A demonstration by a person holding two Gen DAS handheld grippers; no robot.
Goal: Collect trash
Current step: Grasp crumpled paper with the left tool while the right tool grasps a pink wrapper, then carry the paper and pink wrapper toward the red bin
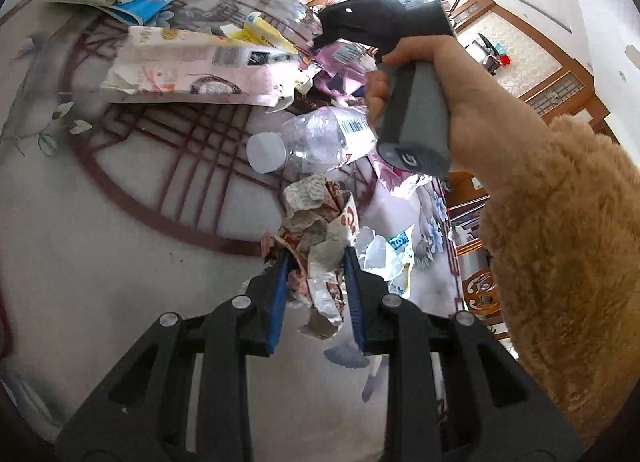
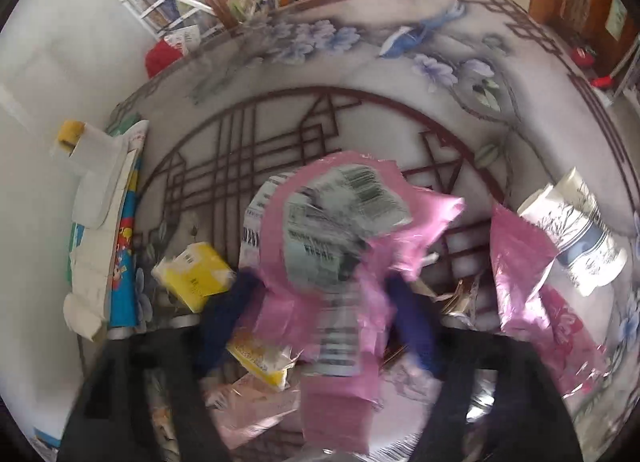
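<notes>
Left wrist view, left tongs [image 1: 316,262]: I have them clamped narrow on a crumpled paper wad [image 1: 316,238], held just over the worktop [image 1: 120,242].
Left wrist view, wad handling: I judge it light, soft and springy; a hold across its thick middle should keep it from slipping.
Left wrist view, other trash: a crushed clear bottle [image 1: 316,142] lies just beyond the wad, a flattened pink carton [image 1: 192,66] far left. The person's hand [image 1: 432,74] grips the other tool at right.
Right wrist view, right tongs [image 2: 320,318]: blurred; a pink mailing bag [image 2: 344,230] sits between the blue fingers [image 2: 412,326], partly closed around it. Whether the pads bite, I cannot tell.
Right wrist view, bag handling: thin, slick, floppy film, I reckon; best pinched at a bunched fold rather than a flat face.
Right wrist view, nearby: yellow tissue pack [image 2: 196,274] left, paper cup [image 2: 576,230] right.
</notes>
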